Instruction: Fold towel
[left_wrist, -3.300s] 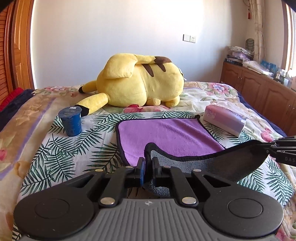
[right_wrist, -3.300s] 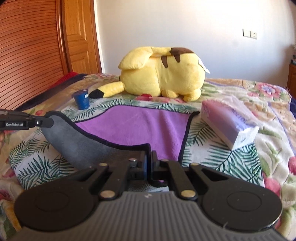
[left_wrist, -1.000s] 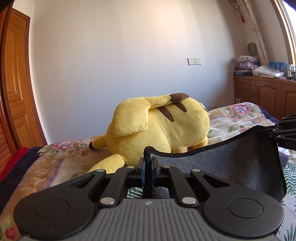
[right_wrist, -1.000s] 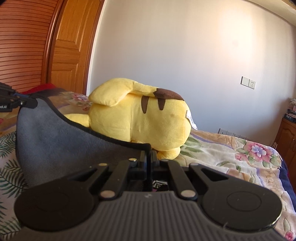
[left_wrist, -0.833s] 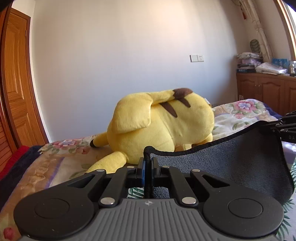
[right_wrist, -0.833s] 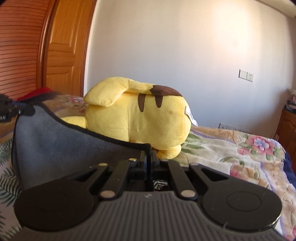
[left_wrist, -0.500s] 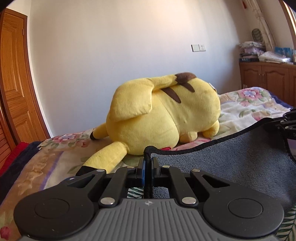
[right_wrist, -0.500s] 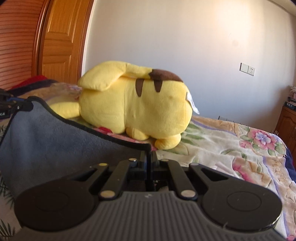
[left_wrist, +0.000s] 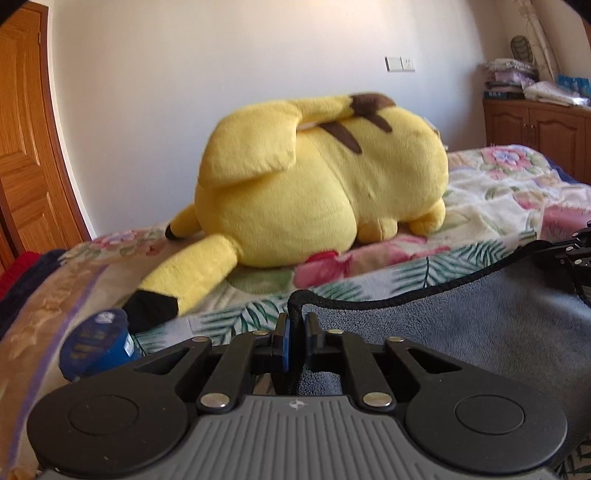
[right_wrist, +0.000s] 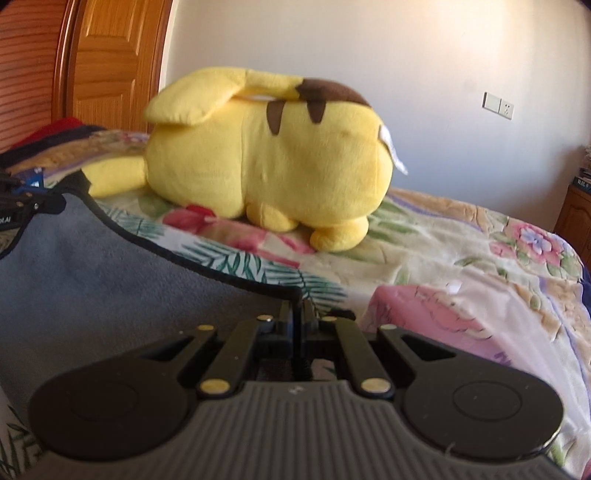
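Left gripper (left_wrist: 295, 325) and right gripper (right_wrist: 298, 314) are each clamped on a corner of the towel (left_wrist: 461, 325). It spans between them over the floral bedspread (right_wrist: 461, 251), grey side up, black piping along the top edge, sagging in the middle. Purple face isn't visible; lower part is cut off behind the gripper bodies. Frames are motion-blurred. Versus 0.5 s ago, both grippers sit lower: the blue cup (left_wrist: 98, 345) is back in left view, the pink tissue pack (right_wrist: 436, 314) in right view. Pikachu plush (left_wrist: 317, 181) lies beyond.
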